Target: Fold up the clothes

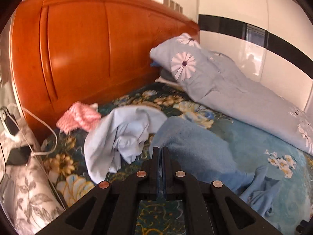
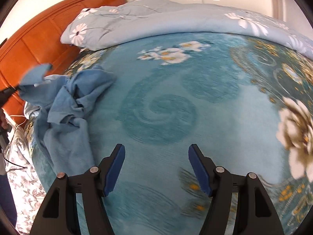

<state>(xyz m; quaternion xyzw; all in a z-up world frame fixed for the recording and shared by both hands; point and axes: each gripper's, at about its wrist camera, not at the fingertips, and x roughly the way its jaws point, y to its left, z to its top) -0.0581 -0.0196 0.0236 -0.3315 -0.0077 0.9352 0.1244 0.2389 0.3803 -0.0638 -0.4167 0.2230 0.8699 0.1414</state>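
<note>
Risk first: only a thin edge of the blue garment [image 2: 66, 105] pinched between the left fingers [image 1: 155, 156], pressed fully together (seen in the right wrist view as a lifted corner at the far left, hanging from a black tip). Easy to lose with a quick pull, with most of the cloth bunched and twisted on the bed [image 2: 195, 98]. Depth of the grip hidden by the fingers themselves, so not possible to judge.

Also possible to drag along the pale blue shirt [image 1: 121, 135], lying just beside the garment and seeming to touch it, and behind it the pink cloth [image 1: 78, 117] near the headboard [image 1: 78, 49].

Right fingers [image 2: 117, 162] apart, nothing between them, hovering over bare bedspread. Garment to their left, near but not touching, with its lower fold closest to the left pad. Easy to catch a wrong layer there (many folds piled one on another); better to find a free edge or corner before closing.
</note>
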